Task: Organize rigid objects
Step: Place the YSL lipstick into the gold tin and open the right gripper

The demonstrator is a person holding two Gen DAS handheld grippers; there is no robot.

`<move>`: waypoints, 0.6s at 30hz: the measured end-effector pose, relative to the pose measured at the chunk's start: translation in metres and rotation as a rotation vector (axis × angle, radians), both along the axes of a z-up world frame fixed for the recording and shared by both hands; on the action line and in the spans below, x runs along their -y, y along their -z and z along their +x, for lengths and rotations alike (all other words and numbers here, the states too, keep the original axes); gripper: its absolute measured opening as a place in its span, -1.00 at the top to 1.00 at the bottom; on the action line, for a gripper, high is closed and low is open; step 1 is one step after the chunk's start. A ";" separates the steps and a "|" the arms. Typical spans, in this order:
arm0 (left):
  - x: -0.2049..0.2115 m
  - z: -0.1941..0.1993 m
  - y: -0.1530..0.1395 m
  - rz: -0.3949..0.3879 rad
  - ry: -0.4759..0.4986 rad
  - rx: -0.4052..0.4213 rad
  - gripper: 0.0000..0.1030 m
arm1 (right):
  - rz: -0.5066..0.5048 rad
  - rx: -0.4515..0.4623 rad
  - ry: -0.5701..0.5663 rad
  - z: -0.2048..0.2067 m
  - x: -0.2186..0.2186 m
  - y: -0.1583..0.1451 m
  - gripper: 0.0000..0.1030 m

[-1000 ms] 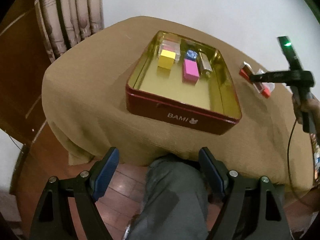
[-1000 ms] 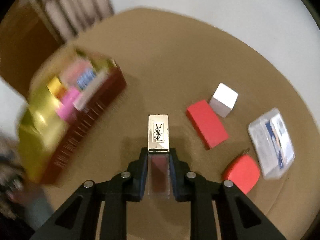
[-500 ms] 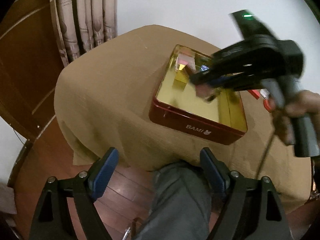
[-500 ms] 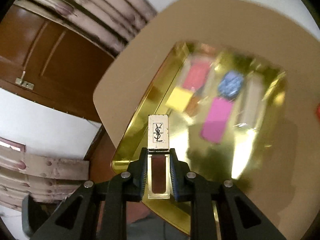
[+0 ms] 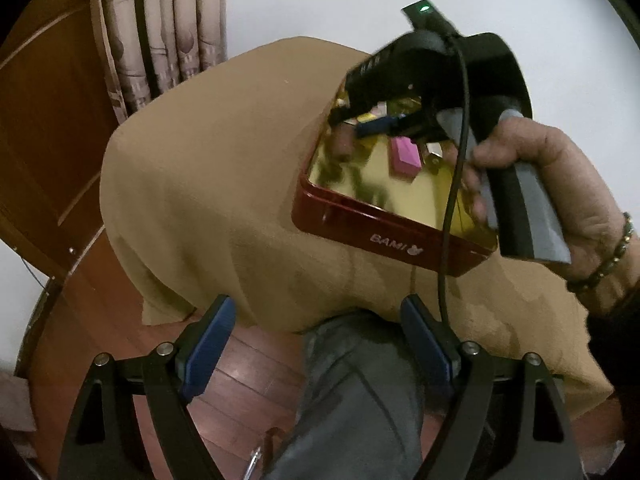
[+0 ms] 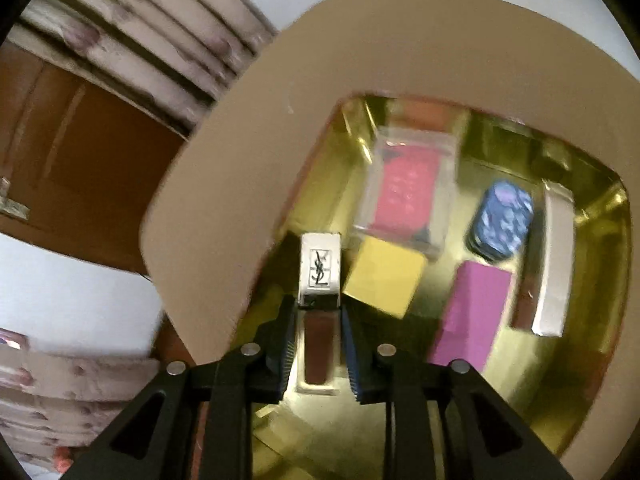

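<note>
Inside the left near corner of the red tin with a gold inside (image 6: 600,184), a gold-capped lipstick (image 6: 320,268) lies between the jaws of my right gripper (image 6: 320,312). The jaws are opening, and thin gaps show between the pads and the lipstick's dark body. A yellow block (image 6: 384,276) sits just to its right. In the left wrist view my right gripper (image 5: 372,124) reaches into the tin (image 5: 360,220) from the right, held by a hand (image 5: 552,184). My left gripper (image 5: 316,320) hangs open and empty below the table's near edge.
Also in the tin are a pink block (image 6: 472,312), a blue patterned case (image 6: 502,220), a clear case with a red card (image 6: 408,188) and a white tube (image 6: 554,260). A brown cloth (image 5: 208,184) covers the table. A person's leg (image 5: 360,400) is under my left gripper.
My right gripper carried the lipstick from the bare cloth over to the tin and down into its left corner, and its jaws have parted slightly. My left gripper stayed in place.
</note>
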State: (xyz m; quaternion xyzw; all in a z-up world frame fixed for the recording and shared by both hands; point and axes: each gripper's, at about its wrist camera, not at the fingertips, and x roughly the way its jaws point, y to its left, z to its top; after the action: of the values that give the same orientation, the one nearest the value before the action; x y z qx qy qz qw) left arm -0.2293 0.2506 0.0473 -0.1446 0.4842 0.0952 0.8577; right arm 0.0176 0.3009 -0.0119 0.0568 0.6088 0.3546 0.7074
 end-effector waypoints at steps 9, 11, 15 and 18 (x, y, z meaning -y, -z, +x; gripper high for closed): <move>0.013 -0.001 0.002 0.032 0.034 0.001 -0.57 | 0.155 0.202 0.063 -0.035 0.118 -0.040 0.32; 0.019 -0.001 0.003 0.040 0.048 -0.002 -0.57 | 0.086 0.282 0.093 -0.047 0.168 -0.043 0.29; 0.037 -0.001 0.001 0.079 0.087 0.000 -0.57 | -0.134 0.416 0.216 -0.059 0.273 -0.028 0.09; 0.057 -0.001 0.000 0.116 0.133 -0.001 -0.57 | -0.337 0.436 0.314 -0.057 0.359 -0.002 0.07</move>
State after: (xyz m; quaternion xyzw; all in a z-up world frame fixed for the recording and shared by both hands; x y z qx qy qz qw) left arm -0.2303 0.1936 0.0476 -0.0621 0.4867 0.0661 0.8689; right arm -0.0396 -0.0578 -0.0099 -0.0452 0.4769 0.1390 0.8667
